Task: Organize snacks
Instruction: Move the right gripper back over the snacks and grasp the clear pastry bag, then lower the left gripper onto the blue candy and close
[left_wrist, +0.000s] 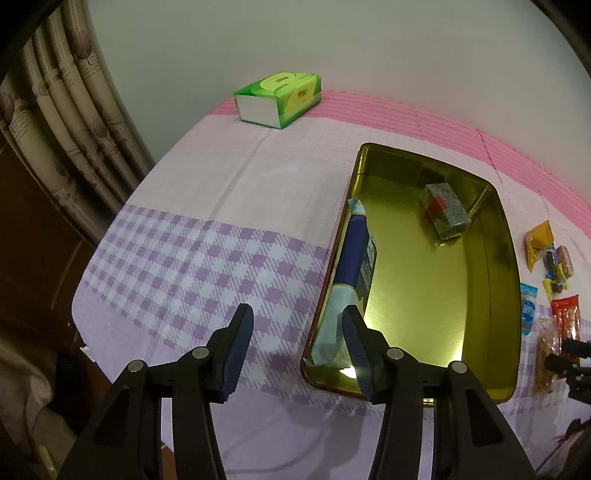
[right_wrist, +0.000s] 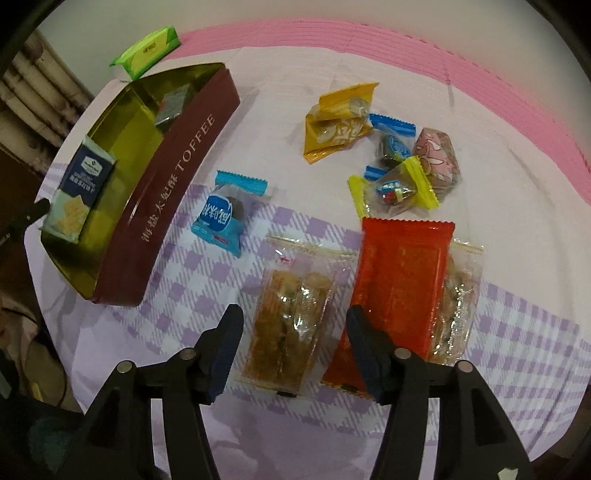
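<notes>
A cloth covers the table (left_wrist: 258, 166): pale pink in the middle, a brighter pink striped band along the far edge by the plain white wall (left_wrist: 369, 44), lilac and white checks on the near part; patterned beige curtains (left_wrist: 55, 122) hang to the left of it.

The landmark is the rectangular toffee tin (right_wrist: 177, 192), maroon outside and gold inside, lying open on the cloth. Inside it a navy and pale-green cracker box (left_wrist: 354, 266) leans against its left wall, and a small grey foil-wrapped block with a red label (left_wrist: 445, 210) lies toward its far end; beyond the tin, near the wall, sits a green tissue pack (left_wrist: 279, 98).

To the right of the tin the loose snacks are scattered: a blue candy wrapper (right_wrist: 223, 214) nearest, a clear packet of brown bars (right_wrist: 288, 314), a red foil packet (right_wrist: 399, 291), a yellow pouch (right_wrist: 340, 122) farther off.

The left gripper (left_wrist: 297, 354) hangs over the tin's near left corner, jaws parted, holding nothing; the right gripper (right_wrist: 293, 354) stands parted over the clear packet, its pads not touching it.
</notes>
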